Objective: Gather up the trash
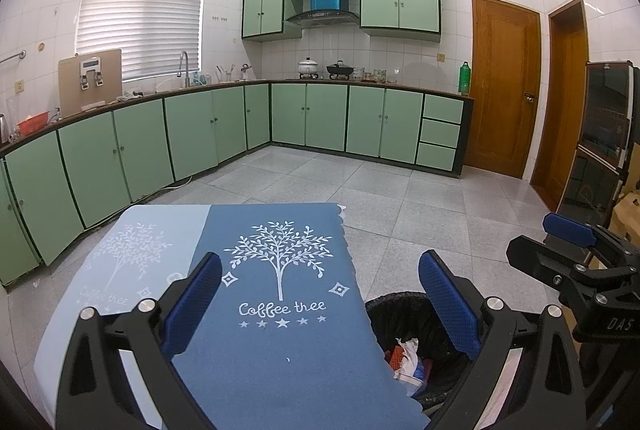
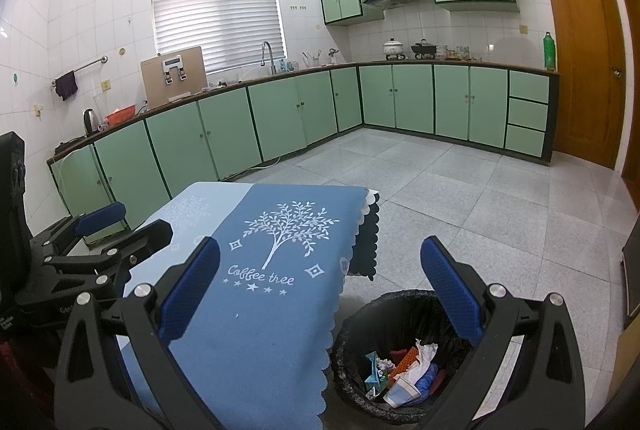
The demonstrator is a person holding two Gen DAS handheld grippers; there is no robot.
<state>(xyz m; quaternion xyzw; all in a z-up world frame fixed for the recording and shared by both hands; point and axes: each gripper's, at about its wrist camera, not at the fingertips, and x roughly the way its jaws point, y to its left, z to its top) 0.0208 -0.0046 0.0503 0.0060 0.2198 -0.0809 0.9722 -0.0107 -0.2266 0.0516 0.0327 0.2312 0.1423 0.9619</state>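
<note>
A black-bagged trash bin stands on the floor at the right side of the table. It holds crumpled paper, wrappers and other trash. In the left wrist view the bin is half hidden behind the tablecloth edge, with some of the trash showing. My left gripper hangs open above the blue "Coffee tree" tablecloth, nothing between its fingers. My right gripper is open too, over the table's right edge and the bin, holding nothing. Each gripper shows in the other's view, the right gripper and the left gripper.
Green base cabinets and a worktop with a kettle, sink and pots line the left and far walls. Wooden doors are at the far right. A dark glass-fronted cabinet and cardboard boxes stand to the right. Grey floor tiles lie beyond the table.
</note>
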